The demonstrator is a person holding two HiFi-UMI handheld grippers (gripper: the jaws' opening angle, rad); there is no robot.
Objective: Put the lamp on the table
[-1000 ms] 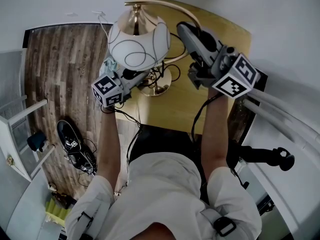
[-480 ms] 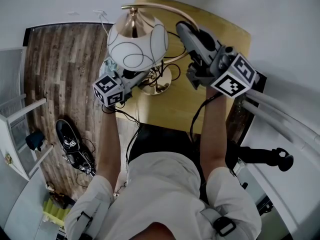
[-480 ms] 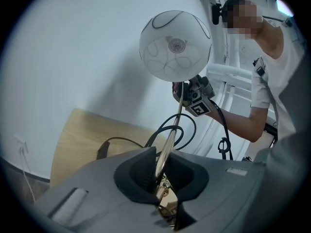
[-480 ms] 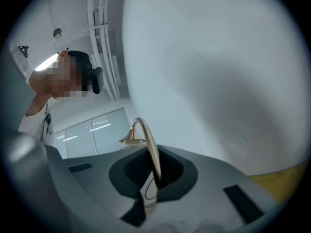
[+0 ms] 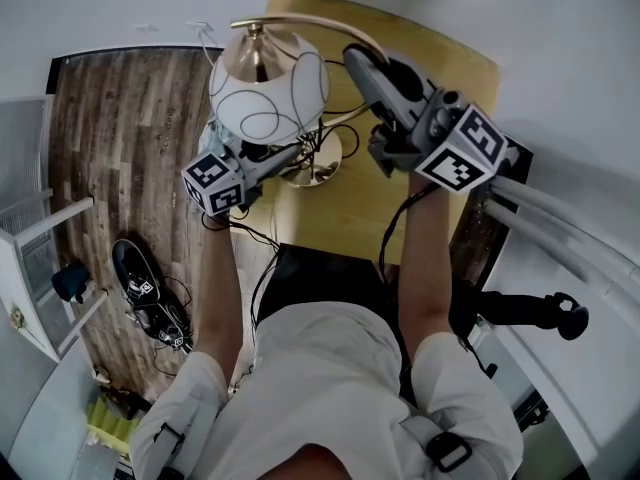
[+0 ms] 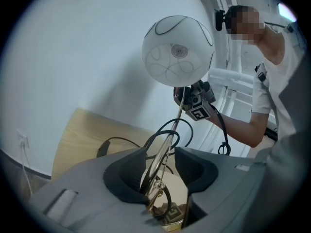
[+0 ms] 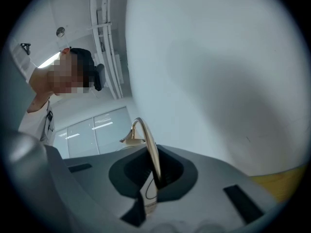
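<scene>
The person's light shirt (image 5: 330, 388) was seen nearest, at the bottom of the head view, w/ both forearms stretched fwd. The left gripper (image 6: 163, 171) was held low, beside the lamp (image 5: 268, 93) and under its shade. Its jaws were found wide apart, having just been opened. The thin brass stem (image 6: 166, 140) was seen btw. them, close along one pad, but it was not squeezed, i.e. not gripped. A black cable (image 6: 104, 147) was laid on the tabletop just behind the jaws.

The right gripper (image 7: 154, 176) was held higher and further fwd. Its jaws were closed tight on the curved upper part of the stem, so the lamp was held by this gripper only.

The lamp's round brass base (image 5: 322, 168) was seen on the yellow wooden table (image 5: 340, 218), near the left edge. Whether it was rested fully flat could not be told. The white globe shade, w/ a thin dark line pattern, was hung from the arched stem above the base & above the left gripper.

Further off, a brown plank floor (image 5: 130, 118) was seen left of the table, and a white wall (image 5: 560, 28) behind it.
</scene>
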